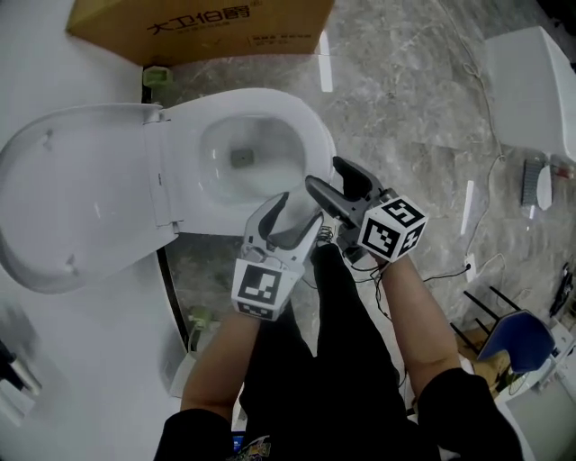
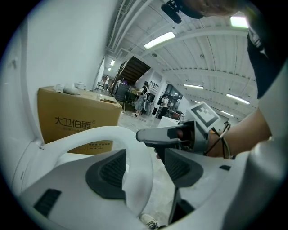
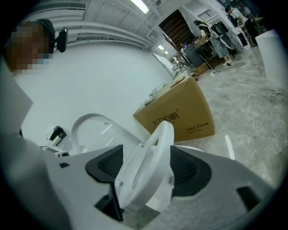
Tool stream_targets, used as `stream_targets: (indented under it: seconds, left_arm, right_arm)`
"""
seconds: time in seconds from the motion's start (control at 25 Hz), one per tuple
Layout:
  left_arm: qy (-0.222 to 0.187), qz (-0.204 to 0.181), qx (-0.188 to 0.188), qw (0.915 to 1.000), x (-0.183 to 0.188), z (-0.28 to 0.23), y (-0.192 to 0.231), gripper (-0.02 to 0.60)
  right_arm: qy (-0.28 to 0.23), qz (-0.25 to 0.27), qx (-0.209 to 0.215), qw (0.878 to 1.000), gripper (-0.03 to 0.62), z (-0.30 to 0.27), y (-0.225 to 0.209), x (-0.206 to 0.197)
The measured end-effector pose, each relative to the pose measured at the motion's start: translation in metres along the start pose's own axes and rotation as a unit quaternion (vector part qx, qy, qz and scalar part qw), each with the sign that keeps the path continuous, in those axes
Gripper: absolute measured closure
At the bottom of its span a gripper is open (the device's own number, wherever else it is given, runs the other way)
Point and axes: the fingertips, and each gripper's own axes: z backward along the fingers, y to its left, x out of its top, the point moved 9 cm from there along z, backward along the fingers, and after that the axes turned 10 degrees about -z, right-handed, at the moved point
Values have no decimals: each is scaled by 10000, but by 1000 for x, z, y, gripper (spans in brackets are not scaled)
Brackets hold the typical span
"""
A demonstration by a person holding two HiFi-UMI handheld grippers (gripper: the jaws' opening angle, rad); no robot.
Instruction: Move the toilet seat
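Obs.: the toilet seat (image 1: 315,135) rings the bowl at frame centre in the head view. Its hinge is at 9 o'clock and its free front arc at 3 to 5 o'clock. The lid (image 1: 72,198) lies open beyond the hinge at 9 o'clock, and a cardboard box (image 1: 198,27) stands at 12 o'clock.

Grippers: both of yours meet at the seat's front arc, about 5 o'clock of the bowl.
- Your right gripper (image 1: 324,174) has the seat edge-on between its pads. Both pads look pressed to the plastic, so I log it as clamped on the seat.
- Your left gripper (image 1: 300,209) straddles the same arc with its fingers wide. The rim lies against one pad, and floor shows in the gap before the other.

Seat position: in the right gripper view the seat looks tilted up off the bowl at the front. How far it is tilted I cannot tell.

Handling (judgement):
- The seat is rigid moulded plastic and fairly light.
- It is glossy, so it may slip in the pads.
- It swings only about the hinge, so guide it along that arc and do not pull it sideways.
- The best hold is where you are now, on the front arc farthest from the hinge, with the pads flat on the top and bottom faces.
- Closing the left gripper would give a second hold.
- If the seat slips it may slam down on the bowl.
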Motion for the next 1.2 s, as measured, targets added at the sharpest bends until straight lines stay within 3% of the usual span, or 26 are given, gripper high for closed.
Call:
stream_targets:
  seconds: [0.24, 0.52, 0.64, 0.84, 1.0, 1.2]
  left_arm:
    - [43, -94, 386, 9992, 31, 26, -9, 324]
    - [107, -33, 1361, 9906, 56, 59, -11, 324]
    - [146, -30, 1901, 9817, 63, 77, -8, 325]
    - [193, 126, 2821, 9591, 72, 106, 8, 341]
    - [186, 109, 3079, 9512, 77, 124, 23, 344]
    - [129, 143, 3186, 9477, 80, 153, 45, 351]
  right_arm:
    - [508, 319, 623, 9962, 306, 3, 52, 27]
    - [1129, 1104, 1387, 9777, 326, -5, 110, 54]
    - [1323, 1382, 1618, 9681, 317, -10, 137, 59]
    - [1619, 2078, 1797, 9478, 289, -24, 177, 62]
    - [1588, 2292, 1925, 9409, 290, -37, 205, 63]
    - [1585, 2561, 1996, 9324, 292, -56, 239, 61]
